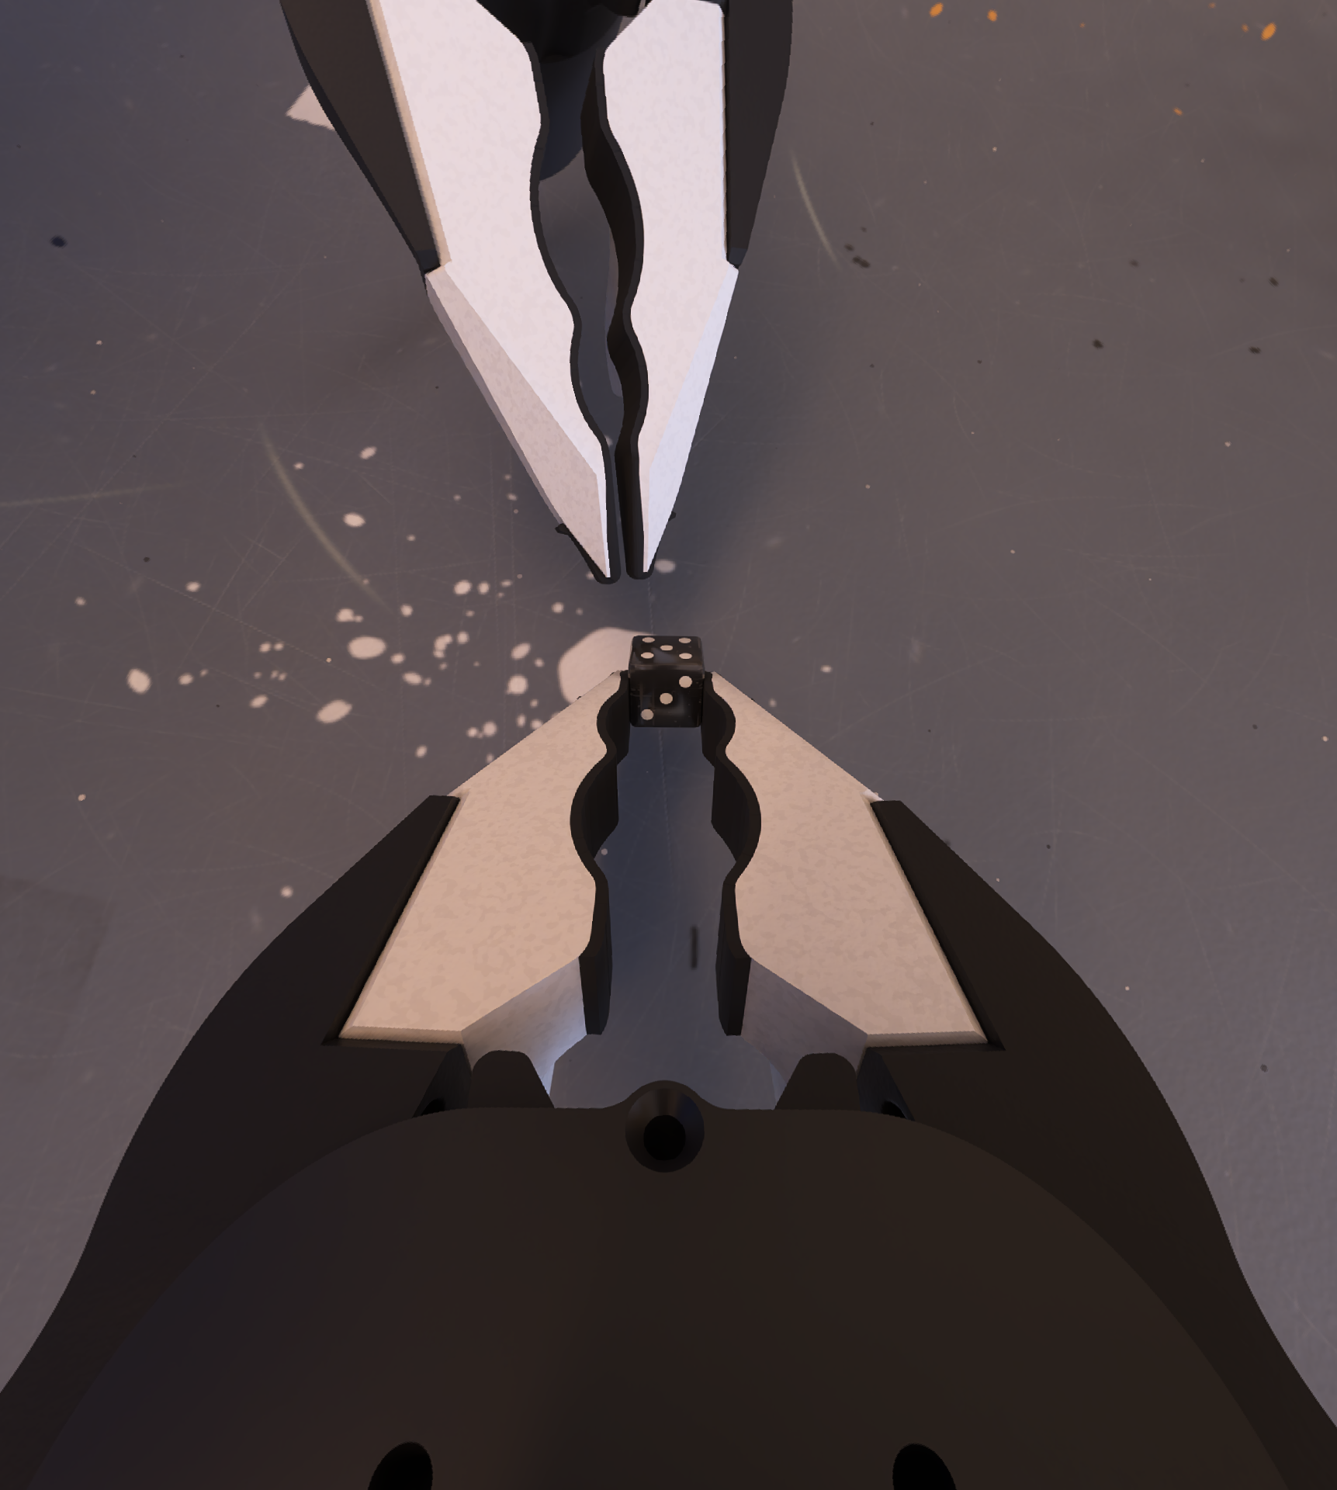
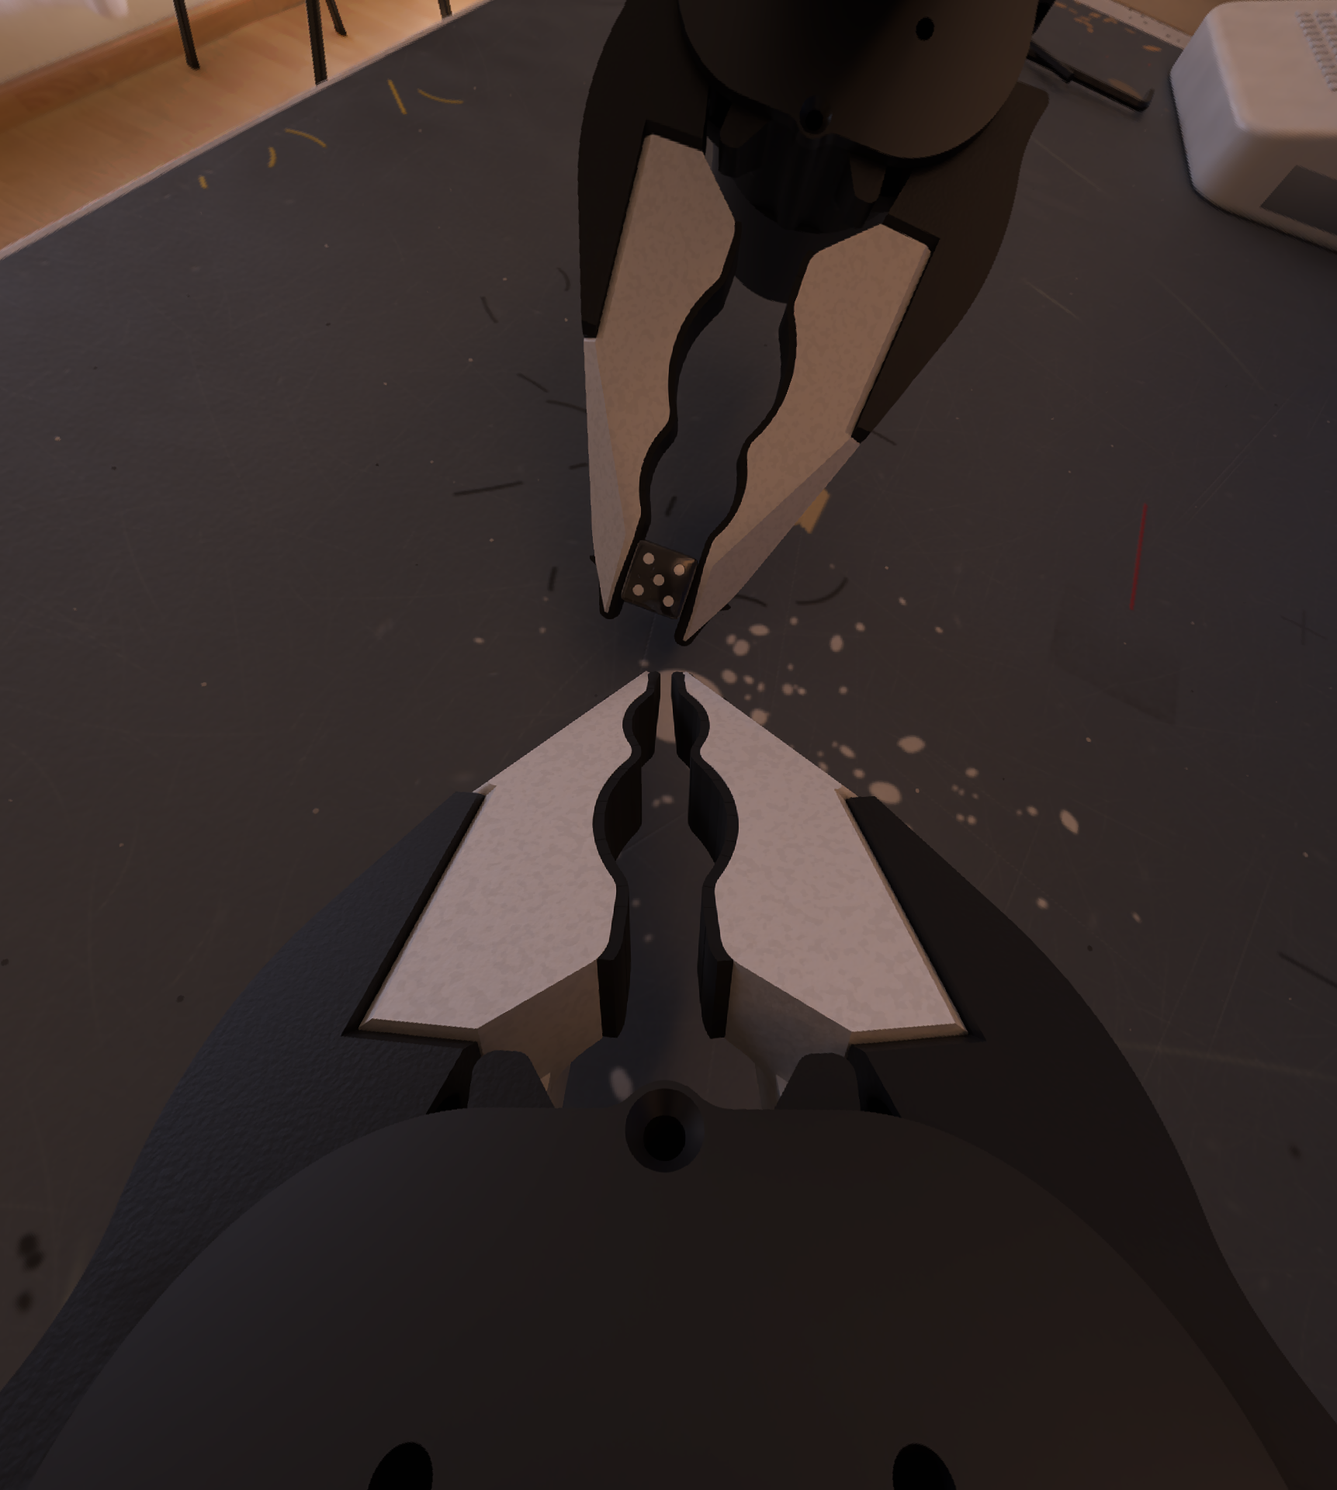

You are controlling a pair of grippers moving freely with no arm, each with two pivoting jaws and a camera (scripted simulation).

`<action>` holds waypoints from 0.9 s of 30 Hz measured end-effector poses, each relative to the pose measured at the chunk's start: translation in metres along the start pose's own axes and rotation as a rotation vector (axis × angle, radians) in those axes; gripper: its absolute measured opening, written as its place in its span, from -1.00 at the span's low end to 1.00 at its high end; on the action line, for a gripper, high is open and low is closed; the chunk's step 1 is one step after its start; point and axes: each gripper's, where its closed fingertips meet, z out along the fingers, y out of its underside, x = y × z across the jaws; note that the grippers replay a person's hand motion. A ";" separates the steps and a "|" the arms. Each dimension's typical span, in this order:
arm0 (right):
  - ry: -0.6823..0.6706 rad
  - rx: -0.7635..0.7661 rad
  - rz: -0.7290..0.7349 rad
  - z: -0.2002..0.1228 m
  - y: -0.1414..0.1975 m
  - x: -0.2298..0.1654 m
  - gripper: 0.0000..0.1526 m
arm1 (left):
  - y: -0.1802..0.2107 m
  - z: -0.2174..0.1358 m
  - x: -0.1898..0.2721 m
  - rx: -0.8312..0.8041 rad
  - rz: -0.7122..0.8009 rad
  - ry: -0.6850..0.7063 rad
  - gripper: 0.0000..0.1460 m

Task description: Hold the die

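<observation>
A small black die (image 1: 666, 681) with white pips sits clamped between the fingertips of my left gripper (image 1: 666, 685) in the left wrist view, just above the dark grey table (image 1: 165, 484). My right gripper (image 1: 618, 574) faces it from the far side, fingers together and empty, its tips a short way from the die. In the right wrist view my right gripper (image 2: 666, 679) is shut with nothing between its tips, and the left gripper (image 2: 646, 622) opposite holds the die (image 2: 658, 588).
The table bears pale paint specks (image 1: 366, 645) and scratches. A white box-like device (image 2: 1294, 137) stands at the far right in the right wrist view. The table edge and a wooden floor (image 2: 84, 105) show at the upper left there.
</observation>
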 end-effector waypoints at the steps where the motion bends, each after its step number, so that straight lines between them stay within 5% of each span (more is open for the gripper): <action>1: 0.001 -0.005 -0.005 0.000 0.001 0.000 -0.97 | 0.000 0.001 0.000 -0.004 0.002 0.000 -0.78; 27: 0.018 -0.030 -0.014 0.001 0.004 0.002 -0.97 | -0.001 0.002 -0.004 0.003 -0.014 -0.026 -0.78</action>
